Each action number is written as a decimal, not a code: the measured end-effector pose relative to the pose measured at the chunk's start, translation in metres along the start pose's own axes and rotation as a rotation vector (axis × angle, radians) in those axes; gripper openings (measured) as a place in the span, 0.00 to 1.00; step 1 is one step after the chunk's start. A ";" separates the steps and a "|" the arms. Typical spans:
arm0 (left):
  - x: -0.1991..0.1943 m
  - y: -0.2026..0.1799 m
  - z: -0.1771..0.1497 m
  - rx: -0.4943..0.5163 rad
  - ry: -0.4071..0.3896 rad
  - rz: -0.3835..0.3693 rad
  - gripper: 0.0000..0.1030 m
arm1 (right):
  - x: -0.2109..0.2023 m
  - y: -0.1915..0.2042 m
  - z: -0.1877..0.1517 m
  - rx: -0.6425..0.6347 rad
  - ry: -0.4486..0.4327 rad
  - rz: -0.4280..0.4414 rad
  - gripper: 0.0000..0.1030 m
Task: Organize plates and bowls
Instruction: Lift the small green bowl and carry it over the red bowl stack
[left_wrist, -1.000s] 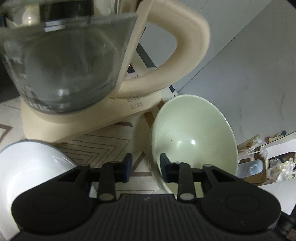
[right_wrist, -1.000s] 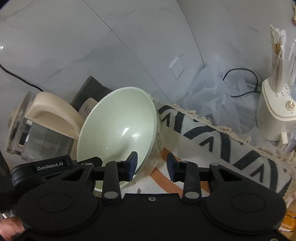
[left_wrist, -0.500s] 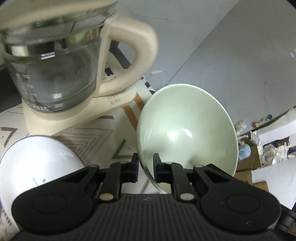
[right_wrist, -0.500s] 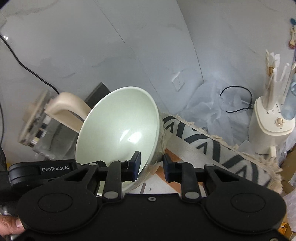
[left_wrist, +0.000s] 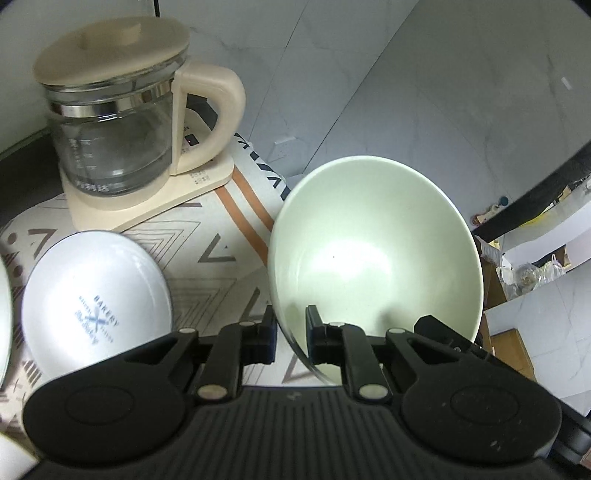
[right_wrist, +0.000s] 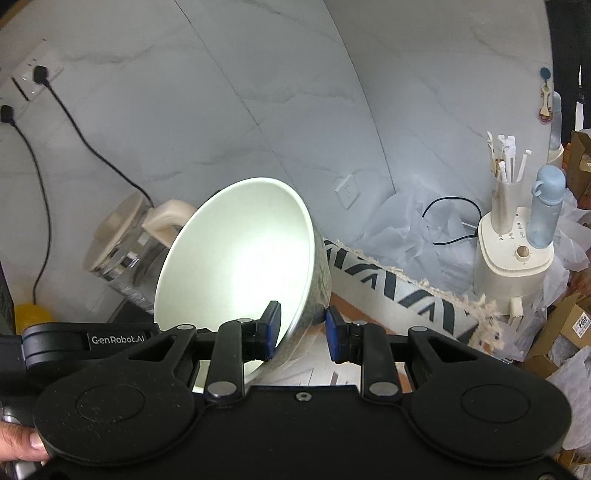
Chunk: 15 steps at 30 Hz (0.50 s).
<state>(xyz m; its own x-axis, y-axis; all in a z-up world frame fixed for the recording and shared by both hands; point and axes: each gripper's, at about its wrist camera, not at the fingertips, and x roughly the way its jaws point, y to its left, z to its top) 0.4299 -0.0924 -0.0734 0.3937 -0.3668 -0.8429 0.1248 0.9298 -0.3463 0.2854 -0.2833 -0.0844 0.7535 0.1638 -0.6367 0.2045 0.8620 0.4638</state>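
Observation:
A pale green bowl (left_wrist: 373, 247) is held tilted in the air above the patterned cloth. My left gripper (left_wrist: 291, 330) is shut on its near rim. The same bowl (right_wrist: 240, 266) shows in the right wrist view, where my right gripper (right_wrist: 302, 330) is shut on the opposite rim, one pad inside and one outside. A white plate (left_wrist: 92, 295) with a blue BAKERY print lies on the cloth to the left. The edge of another white dish (left_wrist: 4, 302) shows at the far left.
A glass kettle (left_wrist: 122, 110) on a cream base stands at the back left, also in the right wrist view (right_wrist: 125, 243). A cream appliance (right_wrist: 513, 258) with a blue bottle (right_wrist: 546, 206) and crumpled paper lie at the right. Marble wall behind with plugged sockets.
Both grippers have closed on the green bowl's rim and lifted it up and back from the kettle. The white plate has come more fully into the left view.

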 end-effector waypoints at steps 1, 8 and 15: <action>-0.006 -0.003 -0.005 0.001 -0.003 0.007 0.13 | -0.005 -0.001 -0.003 0.000 -0.001 0.006 0.25; -0.033 -0.007 -0.041 -0.006 -0.012 0.027 0.13 | -0.033 -0.003 -0.026 -0.003 -0.003 0.016 0.25; -0.053 -0.001 -0.079 -0.031 -0.016 0.049 0.13 | -0.055 -0.004 -0.052 -0.032 0.018 0.034 0.25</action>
<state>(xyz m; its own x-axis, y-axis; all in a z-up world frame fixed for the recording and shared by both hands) 0.3374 -0.0766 -0.0608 0.4130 -0.3205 -0.8525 0.0769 0.9450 -0.3180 0.2110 -0.2708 -0.0828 0.7482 0.2021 -0.6320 0.1582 0.8707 0.4657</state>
